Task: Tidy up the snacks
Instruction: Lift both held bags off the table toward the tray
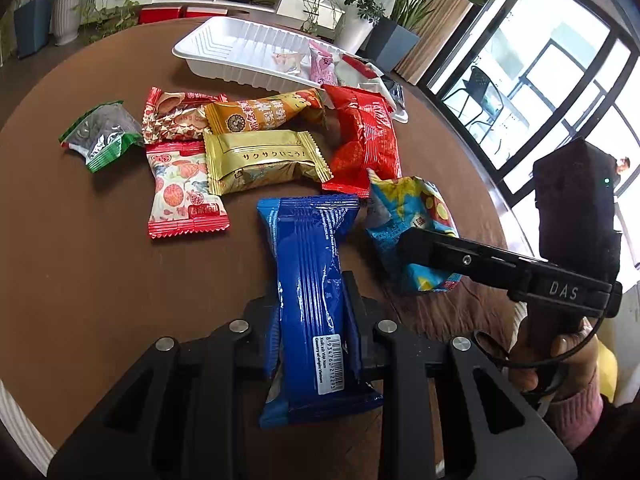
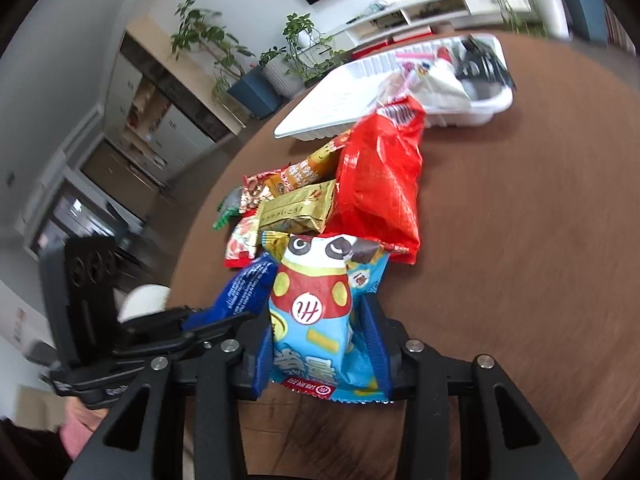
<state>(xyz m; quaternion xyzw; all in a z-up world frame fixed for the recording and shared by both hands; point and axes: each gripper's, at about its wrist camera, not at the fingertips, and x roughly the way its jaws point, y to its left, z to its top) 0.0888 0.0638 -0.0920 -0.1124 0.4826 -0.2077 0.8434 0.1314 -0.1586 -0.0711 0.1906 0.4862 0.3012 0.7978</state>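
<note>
loose snack packets (image 1: pixel 264 162): 8 | white tray (image 1: pixel 208 46): 1 (contents hard to count) | grippers (image 1: pixel 312 316): 2

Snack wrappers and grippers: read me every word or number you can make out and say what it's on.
"DAS": right gripper.
"サクサク": gold packet.
"8 934760 212293", "Country of origin: Vietnam": blue packet.
"Hi": panda packet.
Other wrappers' print: too small or blurred.

Round brown tabletop (image 1: pixel 80 280): white ribbed plastic tray (image 1: pixel 224 46) at far edge, several packets inside; loose packets heaped before it; long blue foil packet (image 1: pixel 308 280) nearest, light-blue cartoon packet (image 1: pixel 404 216) to its right.
</note>
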